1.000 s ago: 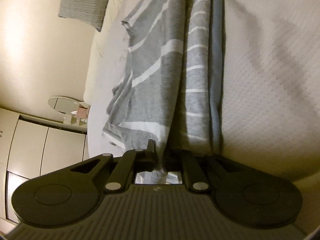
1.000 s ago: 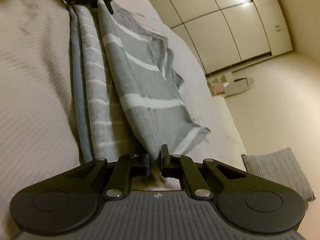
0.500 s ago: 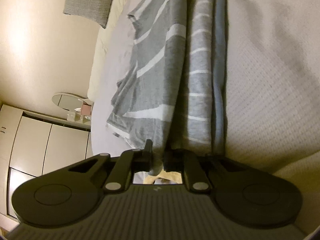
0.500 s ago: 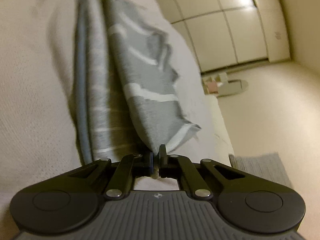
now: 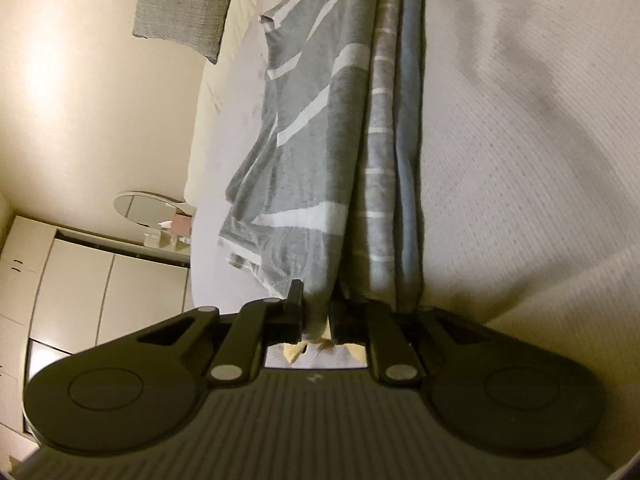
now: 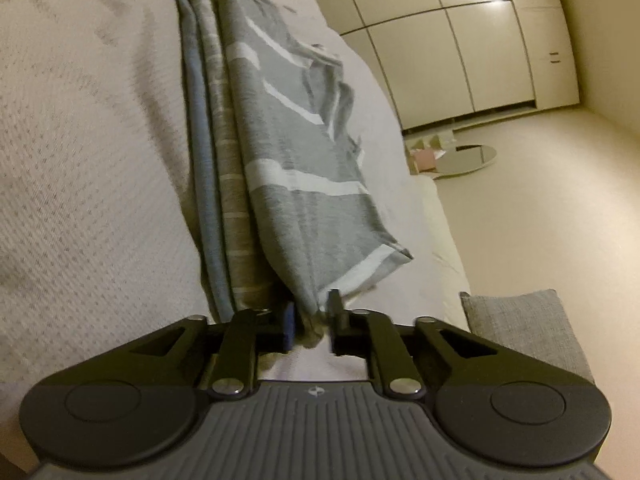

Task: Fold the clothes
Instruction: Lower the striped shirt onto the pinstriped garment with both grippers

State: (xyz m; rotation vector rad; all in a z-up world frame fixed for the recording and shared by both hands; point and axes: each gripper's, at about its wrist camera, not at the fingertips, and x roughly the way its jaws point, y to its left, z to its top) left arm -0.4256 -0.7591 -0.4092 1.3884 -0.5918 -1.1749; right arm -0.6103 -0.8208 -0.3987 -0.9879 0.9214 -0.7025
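Garment: a grey striped shirt [image 5: 320, 128], gathered into long pleats, stretches between the two claws above the white textured bedspread [image 5: 520, 160]; one loose panel hangs out sideways toward the bed edge.
Left claw [image 5: 316, 312]: nearly closed, fingers pinching one end of the shirt; a tuft of cloth shows behind the fingers.
Right claw [image 6: 312, 318]: nearly closed on the opposite end, with a small bunch of fabric [image 6: 310, 328] between the blue-padded finger and the black one.
Surroundings: a grey cushion [image 6: 528, 328] beside the mattress; a round mirror [image 6: 466, 158] on the floor near the cupboard doors [image 6: 460, 40].
Risk, slip: each grip appears to hold only a narrow bunch, so added tension between the claws could pull an end free.
Risk, uneven fold: the hanging panel may land creased or doubled under when the shirt is lowered.
Risk, overhang: the loose side lies close to the bed edge and could slide off.
Risk, layer loss: the pleats look unequally caught; an outer layer may drop out.
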